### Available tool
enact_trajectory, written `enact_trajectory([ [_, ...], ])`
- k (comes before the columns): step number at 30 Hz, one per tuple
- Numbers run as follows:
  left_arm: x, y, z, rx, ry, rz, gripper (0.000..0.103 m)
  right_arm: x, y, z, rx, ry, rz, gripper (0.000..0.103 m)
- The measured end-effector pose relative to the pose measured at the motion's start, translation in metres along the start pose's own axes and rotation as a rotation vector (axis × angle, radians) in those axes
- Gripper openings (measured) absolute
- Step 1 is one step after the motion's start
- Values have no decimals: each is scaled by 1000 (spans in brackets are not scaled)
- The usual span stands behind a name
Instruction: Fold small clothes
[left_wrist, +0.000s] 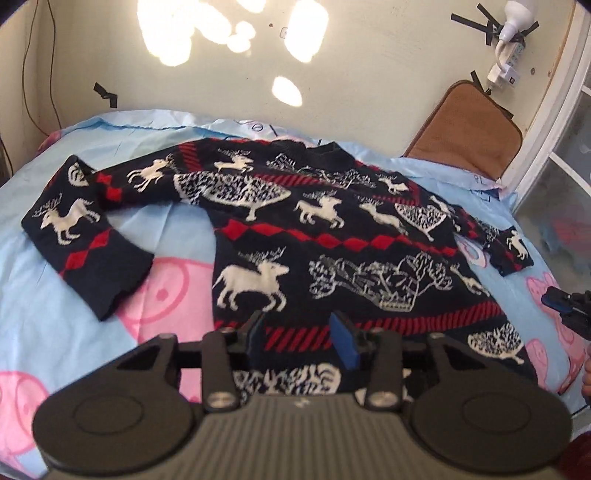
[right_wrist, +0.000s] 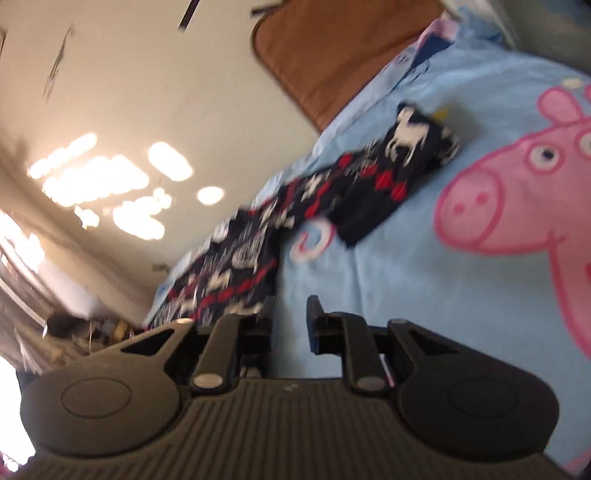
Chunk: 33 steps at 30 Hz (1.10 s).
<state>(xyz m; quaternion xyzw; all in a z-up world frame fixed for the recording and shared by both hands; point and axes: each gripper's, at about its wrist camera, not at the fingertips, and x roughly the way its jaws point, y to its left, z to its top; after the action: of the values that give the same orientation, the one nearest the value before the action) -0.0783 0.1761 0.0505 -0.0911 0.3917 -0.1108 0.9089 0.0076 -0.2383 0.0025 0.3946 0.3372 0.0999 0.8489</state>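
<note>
A small dark navy sweater (left_wrist: 314, 236) with white reindeer and red diamond bands lies flat, front up, on a light blue sheet (left_wrist: 44, 280). Its left sleeve (left_wrist: 81, 236) is bent down toward me. Its right sleeve (left_wrist: 509, 247) ends at the right. My left gripper (left_wrist: 299, 332) is open and empty, hovering over the sweater's bottom hem. My right gripper (right_wrist: 290, 317) is open and empty, low over the sheet beside the sweater's right edge (right_wrist: 229, 280), with the right sleeve (right_wrist: 388, 177) ahead of it. The right gripper's fingertips also show in the left wrist view (left_wrist: 565, 302).
The blue sheet carries pink pig prints (right_wrist: 517, 199). A brown cushion (left_wrist: 465, 129) leans against the cream wall (left_wrist: 221, 96) at the back right. A white power strip and plug (left_wrist: 506, 55) are taped to the wall. A white cabinet (left_wrist: 561, 155) stands at the right.
</note>
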Motion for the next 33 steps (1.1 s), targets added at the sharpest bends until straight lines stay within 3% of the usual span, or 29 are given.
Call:
enact_trajectory([
  [1,7,-3,7,-8,-20,-14,41,2,-3,11,9,-65,-44,46],
  [2,13,-6,13,-16,-33,-23,42,6,-6,19,16,-109,-99,51],
  [4,26,-15,22,-33,-40,-49,42,15,-10,31,13,-148,-197,52],
  [7,44,-28,30,-30,-17,-105,42,32,-29,46,64,-190,-278,52],
  [10,54,-37,37,3,2,-135,42,47,-51,54,181,-202,-259,52],
  [11,57,-41,42,10,4,-145,44,54,-59,60,206,-203,-247,50],
  [12,59,-44,46,13,5,-154,45,60,-63,63,220,-193,-230,24],
  [13,61,-49,52,17,4,-170,46,66,-65,64,254,-166,-191,10],
  [14,63,-55,57,22,-2,-189,49,70,-63,62,305,-152,-135,8],
  [16,66,-68,66,34,-18,-240,59,73,-47,50,389,-158,70,8],
  [18,73,-82,72,30,-28,-305,88,80,-31,37,459,-147,286,8],
  [20,87,-99,75,21,-25,-392,94,91,-17,24,507,-125,402,9],
  [23,115,-119,78,-48,43,-514,96,112,-9,1,645,-56,593,9],
  [29,155,-121,69,-309,153,-672,98,129,-1,-18,759,-1,699,9],
  [33,167,-112,60,-426,166,-702,100,135,3,-25,810,9,751,9],
])
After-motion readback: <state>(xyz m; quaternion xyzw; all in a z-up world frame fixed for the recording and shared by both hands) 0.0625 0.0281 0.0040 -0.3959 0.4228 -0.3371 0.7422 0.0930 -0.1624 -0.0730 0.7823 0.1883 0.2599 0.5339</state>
